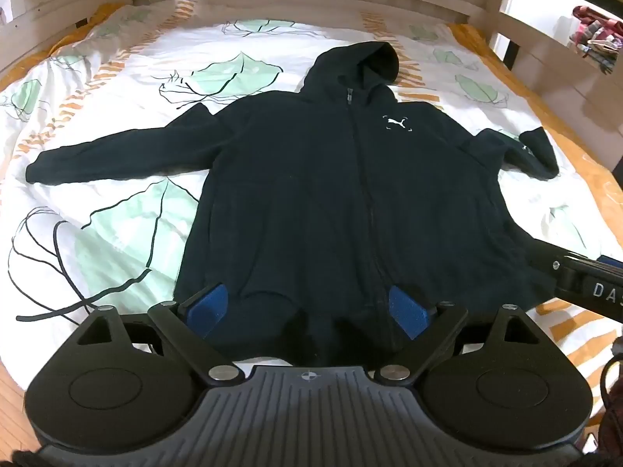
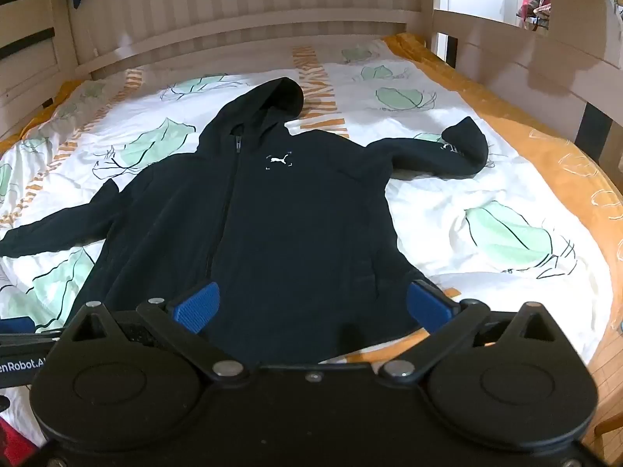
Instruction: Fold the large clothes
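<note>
A black zip hoodie with a small white chest logo lies face up and spread flat on the bed, hood toward the headboard. Its left sleeve stretches out straight; its right sleeve is bent with the cuff curled. My left gripper is open, blue pads hovering over the hoodie's bottom hem near the zip. My right gripper is open above the hem's right part, also seen from the left wrist view. The hoodie also shows in the right wrist view.
The bed has a white duvet with green leaf prints and an orange border. A slatted wooden headboard stands behind, a wooden side rail on the right. A shelf with clothes is at the far right. Wood floor shows beside the bed.
</note>
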`<action>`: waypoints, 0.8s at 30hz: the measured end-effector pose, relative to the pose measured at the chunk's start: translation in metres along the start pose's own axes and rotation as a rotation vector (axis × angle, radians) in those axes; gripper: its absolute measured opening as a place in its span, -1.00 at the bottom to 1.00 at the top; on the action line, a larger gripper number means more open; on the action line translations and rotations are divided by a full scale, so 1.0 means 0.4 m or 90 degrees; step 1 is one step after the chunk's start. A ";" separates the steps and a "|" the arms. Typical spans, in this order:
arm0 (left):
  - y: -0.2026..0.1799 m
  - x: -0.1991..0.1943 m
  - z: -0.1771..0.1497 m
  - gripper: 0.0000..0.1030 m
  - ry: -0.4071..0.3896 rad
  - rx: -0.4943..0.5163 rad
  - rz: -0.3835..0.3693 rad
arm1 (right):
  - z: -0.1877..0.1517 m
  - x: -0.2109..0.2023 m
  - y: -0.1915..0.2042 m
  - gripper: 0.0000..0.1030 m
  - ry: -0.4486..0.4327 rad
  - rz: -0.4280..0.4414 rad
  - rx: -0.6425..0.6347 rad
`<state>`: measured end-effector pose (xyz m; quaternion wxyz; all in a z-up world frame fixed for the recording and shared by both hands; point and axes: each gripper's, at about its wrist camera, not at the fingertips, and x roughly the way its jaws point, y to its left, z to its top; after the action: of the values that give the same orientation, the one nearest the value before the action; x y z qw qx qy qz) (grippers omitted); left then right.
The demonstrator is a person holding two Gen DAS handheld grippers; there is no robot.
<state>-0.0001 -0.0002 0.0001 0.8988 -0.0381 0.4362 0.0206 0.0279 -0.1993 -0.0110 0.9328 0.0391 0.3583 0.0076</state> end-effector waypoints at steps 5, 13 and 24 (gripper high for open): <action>-0.014 0.003 -0.015 0.75 -0.006 0.005 0.002 | -0.002 0.003 0.001 0.99 0.001 0.002 0.001; -0.010 -0.002 -0.008 0.75 -0.002 0.006 -0.002 | -0.005 -0.001 0.004 0.99 0.000 0.002 -0.002; -0.010 -0.004 -0.007 0.76 -0.003 0.006 -0.003 | -0.012 0.006 0.013 0.99 0.002 0.005 -0.001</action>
<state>-0.0029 -0.0045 -0.0002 0.8999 -0.0345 0.4344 0.0164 0.0265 -0.1937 -0.0159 0.9321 0.0401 0.3597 0.0116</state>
